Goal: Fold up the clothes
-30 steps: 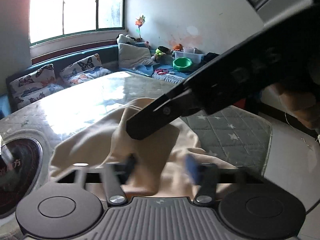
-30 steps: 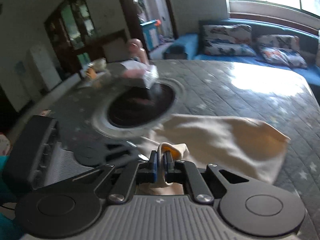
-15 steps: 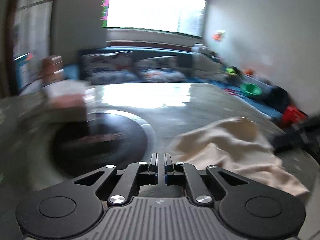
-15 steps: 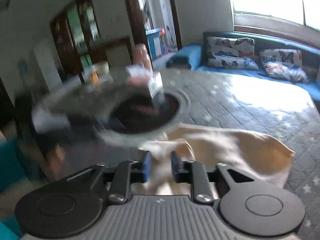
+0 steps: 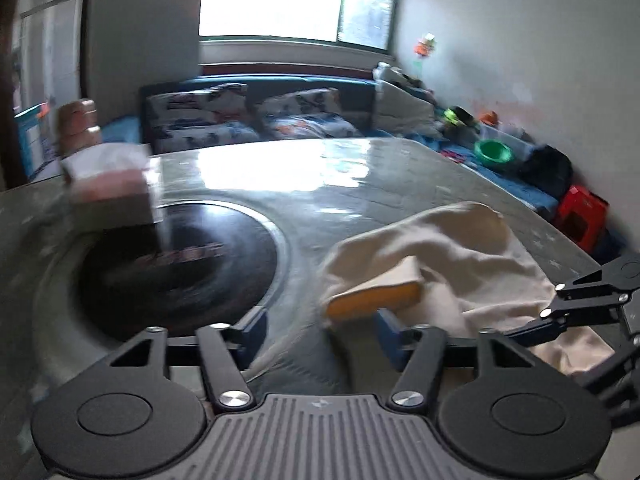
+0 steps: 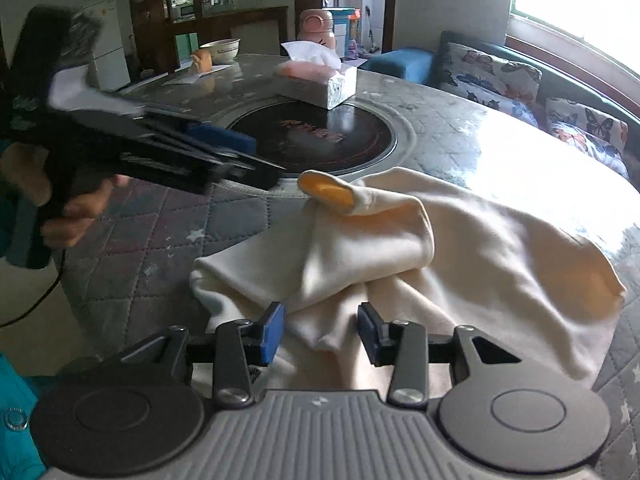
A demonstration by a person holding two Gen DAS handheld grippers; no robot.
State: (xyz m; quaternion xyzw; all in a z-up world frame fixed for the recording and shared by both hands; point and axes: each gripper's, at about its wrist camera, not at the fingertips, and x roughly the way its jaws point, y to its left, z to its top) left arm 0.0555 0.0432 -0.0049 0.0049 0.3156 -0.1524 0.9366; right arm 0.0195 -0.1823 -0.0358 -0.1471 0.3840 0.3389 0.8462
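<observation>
On the quilted table cover [image 6: 132, 248], just in front of the round black hotplate [image 6: 316, 140], lies the cream garment [image 6: 460, 248], bunched into folds, with one sleeve lying across its middle. The sleeve's yellow-orange cuff [image 6: 326, 193] sticks out towards the hotplate's rim. The right gripper [image 6: 320, 330] hangs over the near edge of the garment. Its jaws are opening, a fold of cloth lies between the blue pads [image 6: 272, 332] without being pressed, and so the cloth is released. The left gripper [image 5: 318, 330] is to the left of the garment, beside the cuff, carried by a hand [image 6: 76, 216]. Its jaws are opening too, with nothing gripped between them. Behind the hotplate stands a tissue box [image 6: 316, 80], and farther back a pink bottle [image 6: 317, 30].
</observation>
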